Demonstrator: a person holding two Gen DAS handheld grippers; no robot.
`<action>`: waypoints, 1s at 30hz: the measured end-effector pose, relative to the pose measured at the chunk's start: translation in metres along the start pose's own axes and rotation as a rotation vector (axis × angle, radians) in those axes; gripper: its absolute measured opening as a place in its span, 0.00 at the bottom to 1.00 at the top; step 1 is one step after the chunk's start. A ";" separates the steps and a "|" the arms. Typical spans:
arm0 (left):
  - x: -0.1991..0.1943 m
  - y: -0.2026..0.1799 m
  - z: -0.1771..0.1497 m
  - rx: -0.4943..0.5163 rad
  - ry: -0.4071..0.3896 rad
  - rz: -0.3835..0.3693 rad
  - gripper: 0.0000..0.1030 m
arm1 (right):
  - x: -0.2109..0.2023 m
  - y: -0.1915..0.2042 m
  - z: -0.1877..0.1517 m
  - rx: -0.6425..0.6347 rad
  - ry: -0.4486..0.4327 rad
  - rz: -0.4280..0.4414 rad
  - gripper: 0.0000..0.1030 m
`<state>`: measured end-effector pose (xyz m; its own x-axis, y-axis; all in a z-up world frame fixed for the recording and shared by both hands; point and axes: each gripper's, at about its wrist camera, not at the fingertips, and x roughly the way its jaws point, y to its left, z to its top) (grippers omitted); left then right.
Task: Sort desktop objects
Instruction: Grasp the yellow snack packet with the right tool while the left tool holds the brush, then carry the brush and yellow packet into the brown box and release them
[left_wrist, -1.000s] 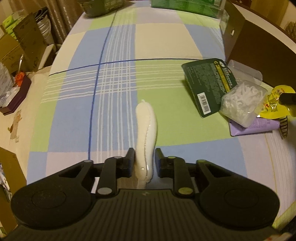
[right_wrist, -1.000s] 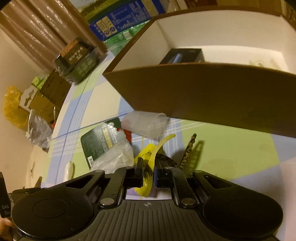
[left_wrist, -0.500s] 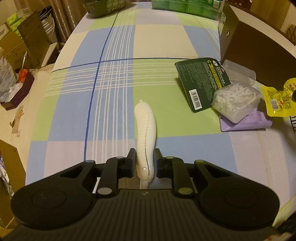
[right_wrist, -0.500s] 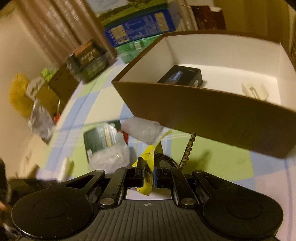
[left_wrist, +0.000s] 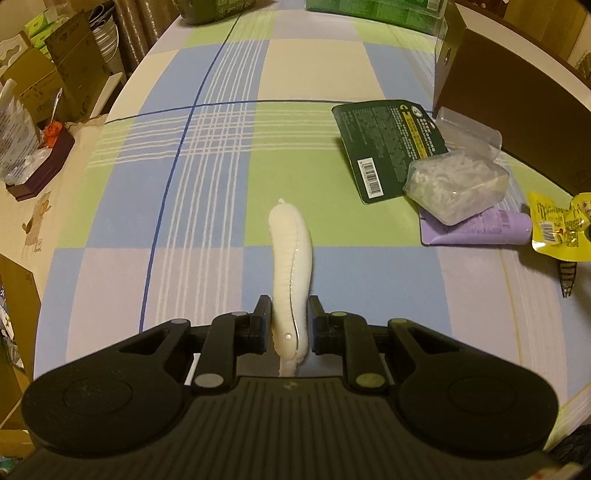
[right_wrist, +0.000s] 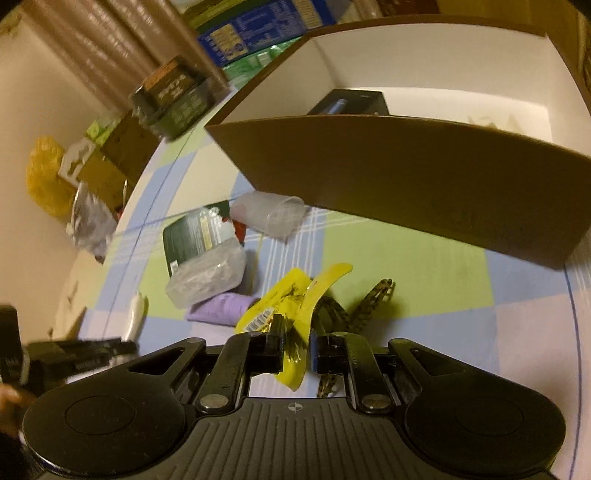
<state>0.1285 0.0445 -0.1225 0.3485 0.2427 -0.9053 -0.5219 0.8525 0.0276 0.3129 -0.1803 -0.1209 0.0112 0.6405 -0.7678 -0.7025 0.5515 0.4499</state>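
A: Left wrist view first: what has the left tool (left_wrist: 286, 326) got?

B: It is clenched on a white ribbed hair clip (left_wrist: 290, 269), which sticks up from between the pads, above the checked cloth of the surface (left_wrist: 207, 177). Out at two o'clock lie a dark green packet (left_wrist: 384, 147), a clear box of white bits (left_wrist: 456, 188) resting on a purple tube (left_wrist: 476, 229), and beyond them the outer wall of a brown cardboard box (left_wrist: 517, 110).

A: And the right tool (right_wrist: 297, 354)?

B: Its pads are closing the last bit on a yellow wrapper (right_wrist: 284, 306); a yellow clip (right_wrist: 317, 299) stands between them too, but which they press I cannot tell. A leopard-print hair clip (right_wrist: 373, 299) lies just behind, at one o'clock.

A: The box from that side?

B: At twelve o'clock its white inside (right_wrist: 436, 66) shows, with a small black box (right_wrist: 354, 103) in it. A clear plastic cup (right_wrist: 273, 216) lies on its side near the box's outer wall, at eleven o'clock.
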 end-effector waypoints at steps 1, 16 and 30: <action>0.000 0.000 -0.001 0.000 0.002 0.004 0.16 | -0.002 0.001 0.001 -0.005 -0.003 0.011 0.00; -0.004 -0.009 0.001 0.009 -0.015 -0.009 0.16 | -0.052 0.000 0.027 -0.032 -0.161 -0.020 0.00; -0.063 -0.036 0.042 0.065 -0.184 -0.081 0.16 | -0.100 -0.016 0.041 -0.020 -0.265 -0.030 0.00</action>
<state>0.1575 0.0181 -0.0484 0.5269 0.2474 -0.8131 -0.4373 0.8992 -0.0098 0.3523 -0.2310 -0.0328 0.2164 0.7430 -0.6334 -0.7128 0.5636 0.4175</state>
